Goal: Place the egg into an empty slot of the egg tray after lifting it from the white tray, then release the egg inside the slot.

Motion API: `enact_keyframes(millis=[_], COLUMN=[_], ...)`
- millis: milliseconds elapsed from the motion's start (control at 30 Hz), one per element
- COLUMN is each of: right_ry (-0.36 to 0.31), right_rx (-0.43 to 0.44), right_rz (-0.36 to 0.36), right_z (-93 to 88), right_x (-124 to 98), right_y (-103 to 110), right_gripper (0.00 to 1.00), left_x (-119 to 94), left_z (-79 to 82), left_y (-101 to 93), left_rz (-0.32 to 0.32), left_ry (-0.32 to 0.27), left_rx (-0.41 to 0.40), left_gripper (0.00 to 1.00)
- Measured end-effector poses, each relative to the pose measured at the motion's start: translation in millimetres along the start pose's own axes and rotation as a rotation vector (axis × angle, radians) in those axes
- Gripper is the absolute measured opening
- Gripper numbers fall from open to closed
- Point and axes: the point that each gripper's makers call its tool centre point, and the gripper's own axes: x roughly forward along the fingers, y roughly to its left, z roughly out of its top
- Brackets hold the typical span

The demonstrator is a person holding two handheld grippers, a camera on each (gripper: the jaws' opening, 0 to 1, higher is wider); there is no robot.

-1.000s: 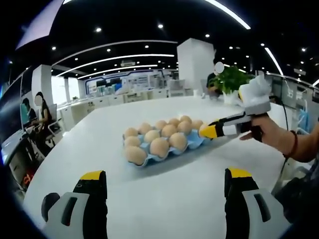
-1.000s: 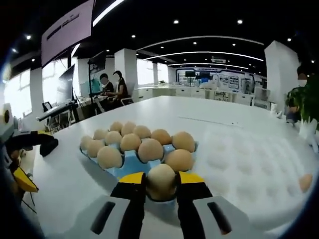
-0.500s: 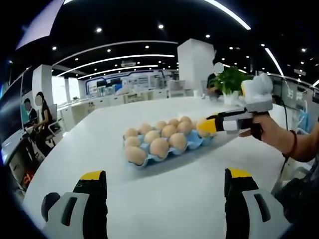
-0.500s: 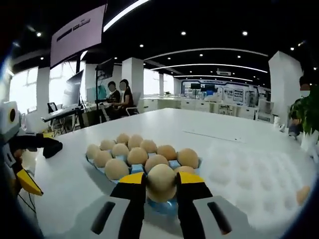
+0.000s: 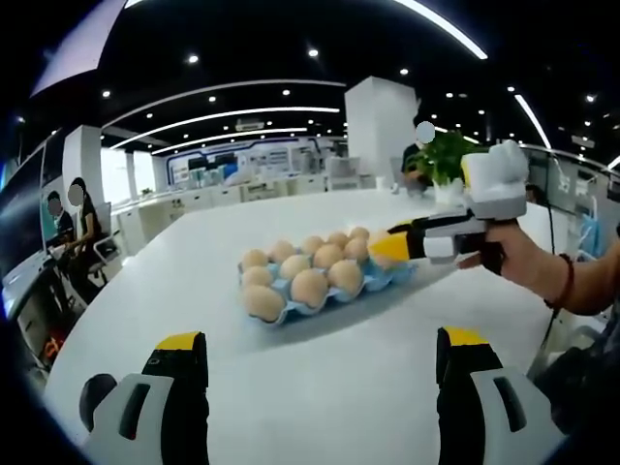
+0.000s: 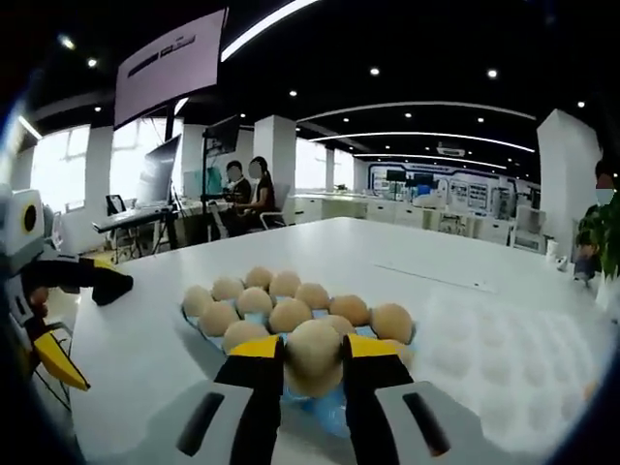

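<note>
A blue egg tray (image 5: 386, 278) (image 6: 325, 415) holding several brown eggs lies on the white table. My right gripper (image 6: 312, 354) is shut on a brown egg (image 6: 313, 355) and hovers over the tray's near side. From the left gripper view that right gripper (image 5: 384, 251) comes in from the right, its yellow tips above the tray's right end. My left gripper (image 5: 320, 354) is open, low over bare table well short of the tray. The white tray (image 6: 504, 358) lies to the right of the egg tray.
The large white table (image 5: 291, 368) runs far back. A green plant (image 5: 448, 155) stands at its far end. People sit at desks in the background (image 6: 247, 189). A hand with a wristband (image 5: 528, 266) holds the right gripper.
The right gripper has moved further over the egg tray with the egg still held. The left gripper has stayed still and open.
</note>
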Motion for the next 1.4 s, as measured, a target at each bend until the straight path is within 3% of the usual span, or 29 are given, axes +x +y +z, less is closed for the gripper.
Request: enact_keyframes(millis=[200, 600, 1000, 1400], right_ry=[0.017, 0.063, 0.053, 0.034], right_rx=[-0.009, 0.054, 0.056, 0.02], right_rz=[0.014, 0.041, 0.059, 0.073], right_z=[-4.6, -22.1, -20.6, -15.9], right_x=[7, 14, 16, 14], right_y=[4, 7, 7, 8], right_gripper=[0.25, 0.25, 0.26, 0.4], left_x=[-1, -2, -1, 0], left_z=[0.2, 0.4, -0.6, 5.8], left_y=[0.0, 3.1, 3.9, 2.5], left_rz=[0.001, 0.003, 0.003, -0.007], left_ry=[-0.003, -0.003, 0.0, -0.033], left_rx=[-0.002, -0.004, 0.0, -0.041], left_gripper=[1.0, 1.0, 1.0, 1.0])
